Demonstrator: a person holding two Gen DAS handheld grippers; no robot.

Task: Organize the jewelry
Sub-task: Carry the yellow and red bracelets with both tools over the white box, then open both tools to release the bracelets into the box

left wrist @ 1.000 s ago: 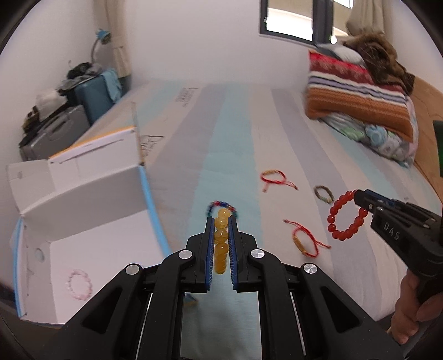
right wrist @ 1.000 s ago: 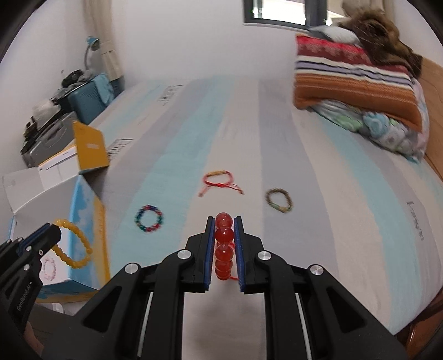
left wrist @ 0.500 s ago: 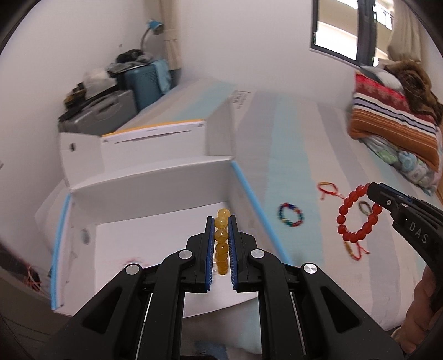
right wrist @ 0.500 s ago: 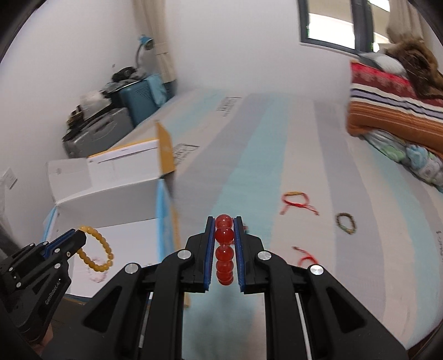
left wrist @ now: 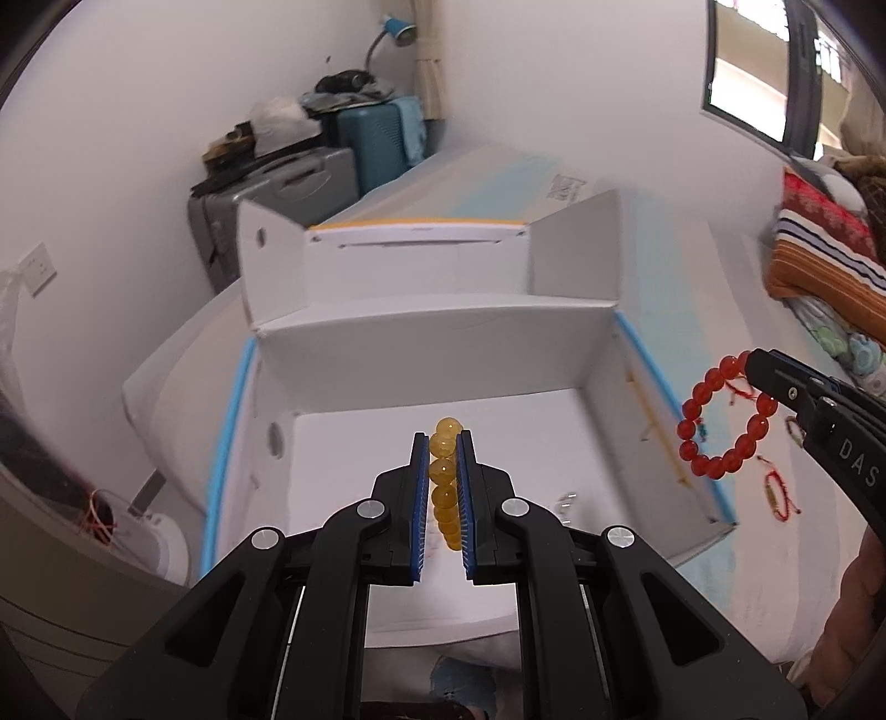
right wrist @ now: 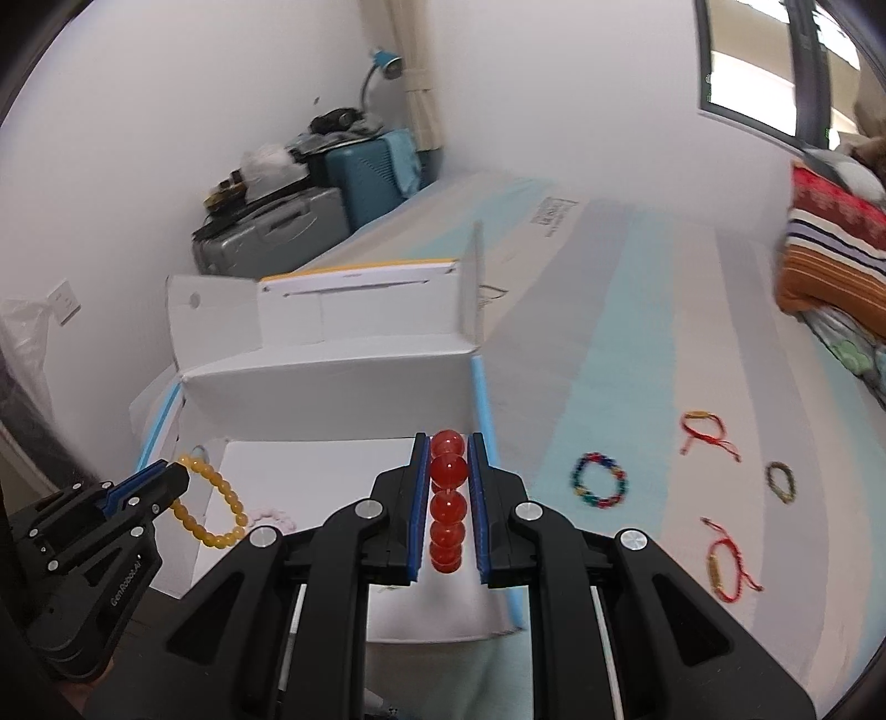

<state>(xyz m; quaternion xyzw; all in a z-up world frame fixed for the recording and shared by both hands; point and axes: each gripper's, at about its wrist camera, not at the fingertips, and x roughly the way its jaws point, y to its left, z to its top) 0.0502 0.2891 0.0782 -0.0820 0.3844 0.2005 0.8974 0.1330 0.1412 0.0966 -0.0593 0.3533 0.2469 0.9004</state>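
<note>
Suitcases [left wrist: 310,183] — lamp [left wrist: 396,33] above (corner)

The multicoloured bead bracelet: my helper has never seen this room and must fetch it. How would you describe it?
On the striped bed, look right of the open white box. The multicoloured bead bracelet lies flat there, nearest the box of the four loose pieces. Unlike the red cord bracelets and the dark olive one, its ring mixes blue, red, green and yellow beads.

The right gripper [right wrist: 448,482] is clamped on a red bracelet [right wrist: 446,501] above the right wall of a white box [right wrist: 332,387] at the bed's [right wrist: 637,332] left edge. The left gripper [right wrist: 166,484] grips a yellow bracelet [right wrist: 213,507] hanging over the box, where a pink bracelet [right wrist: 271,518] lies. On the bed lie a multicoloured bracelet [right wrist: 601,481], a dark bracelet [right wrist: 779,482] and two red cord bracelets [right wrist: 706,435] [right wrist: 725,562].
</note>
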